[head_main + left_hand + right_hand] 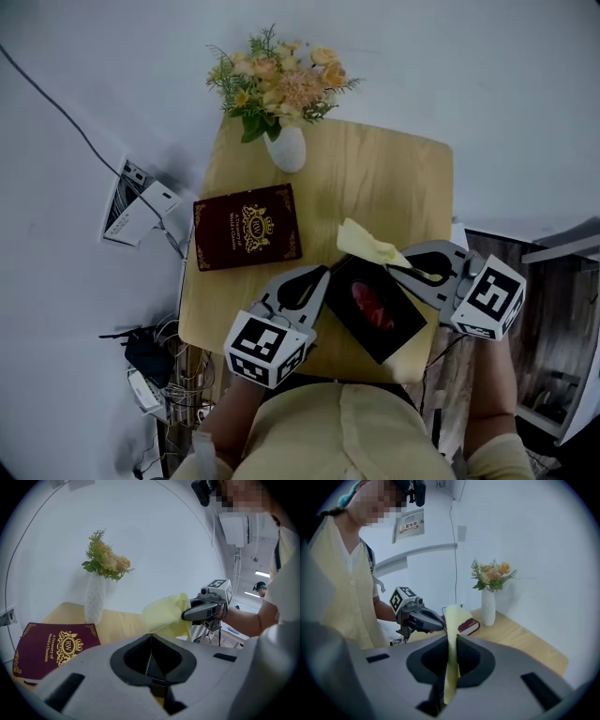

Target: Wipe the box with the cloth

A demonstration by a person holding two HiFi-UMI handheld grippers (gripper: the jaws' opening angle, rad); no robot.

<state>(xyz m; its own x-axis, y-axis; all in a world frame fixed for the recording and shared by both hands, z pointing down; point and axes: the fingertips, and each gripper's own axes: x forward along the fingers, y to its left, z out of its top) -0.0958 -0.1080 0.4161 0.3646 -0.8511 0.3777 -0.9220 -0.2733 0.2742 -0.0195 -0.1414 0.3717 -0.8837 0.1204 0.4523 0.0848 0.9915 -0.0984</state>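
Observation:
A black box (380,314) with a red picture on its lid lies at the table's front right. My right gripper (396,267) is shut on a pale yellow cloth (364,244), which sticks out past the box's far edge. In the right gripper view the cloth (451,639) stands as a thin strip pinched between the jaws. My left gripper (322,274) is at the box's left corner, jaws shut with nothing seen between them. In the left gripper view the cloth (166,616) hangs from the right gripper (188,613). The box is hidden in both gripper views.
A maroon book (246,226) with a gold crest lies at the left of the wooden table (375,178). A white vase of flowers (284,141) stands at the far edge. Cables and a power strip (136,202) lie on the floor to the left.

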